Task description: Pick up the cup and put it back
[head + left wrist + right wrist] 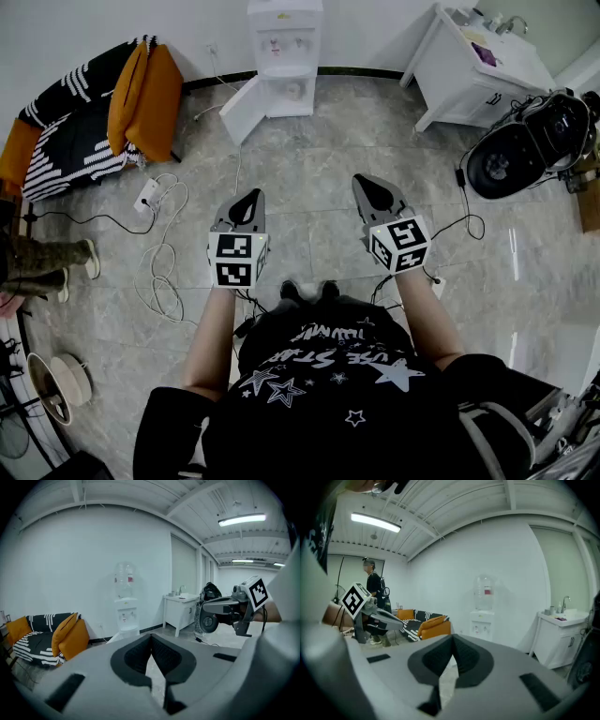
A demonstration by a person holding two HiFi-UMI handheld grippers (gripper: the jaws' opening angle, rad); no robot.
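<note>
Since no cup showed in any view, hunting for it carried risk: floor cables (161, 248) at nine o'clock could trip the person (328, 375), and the left claw (250, 195) and right claw (364, 180), both pinched together and empty, might knock it over unopened.

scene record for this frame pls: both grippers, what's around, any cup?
left gripper: jaws together, nothing between them
right gripper: jaws together, nothing between them
ahead: water dispenser, lower door open
person's left: sofa with orange cushions
person's right: white sink cabinet
floor: cables
cup: not made out in any view
</note>
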